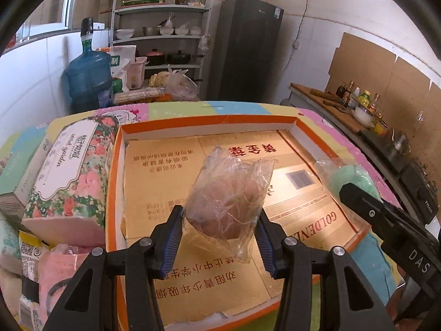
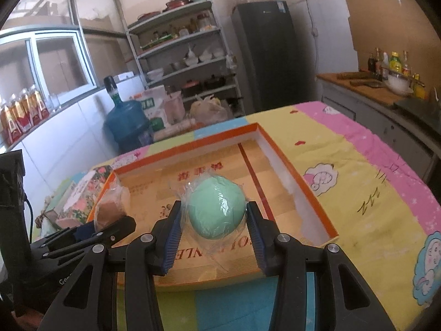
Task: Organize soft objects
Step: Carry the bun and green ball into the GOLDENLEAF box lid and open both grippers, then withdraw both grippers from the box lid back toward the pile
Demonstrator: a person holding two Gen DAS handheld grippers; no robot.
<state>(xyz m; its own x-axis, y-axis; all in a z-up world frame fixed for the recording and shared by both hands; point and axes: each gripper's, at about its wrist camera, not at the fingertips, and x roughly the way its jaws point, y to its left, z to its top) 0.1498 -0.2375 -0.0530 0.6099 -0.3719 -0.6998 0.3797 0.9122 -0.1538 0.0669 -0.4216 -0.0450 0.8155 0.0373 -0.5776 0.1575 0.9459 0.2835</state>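
**Two wrapped soft items held over the tray**

Left gripper (image 1: 219,237): jaws clenched on brown bundle (image 1: 228,198), above orange-rimmed tray (image 1: 113,182). Right gripper (image 2: 213,234): jaws clenched on green ball (image 2: 216,209), over same tray. Beside tray, left: floral tissue box (image 1: 69,171), pink towel (image 1: 55,270). All on patterned tabletop (image 2: 372,193).

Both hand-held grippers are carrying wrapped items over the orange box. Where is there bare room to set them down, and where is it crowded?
The orange box floor is bare under the brown packet and green ball, out to its white inner walls. The tablecloth right of the box is open too. Crowded: left of the box, where the floral tissue pack and pink packs pile up.
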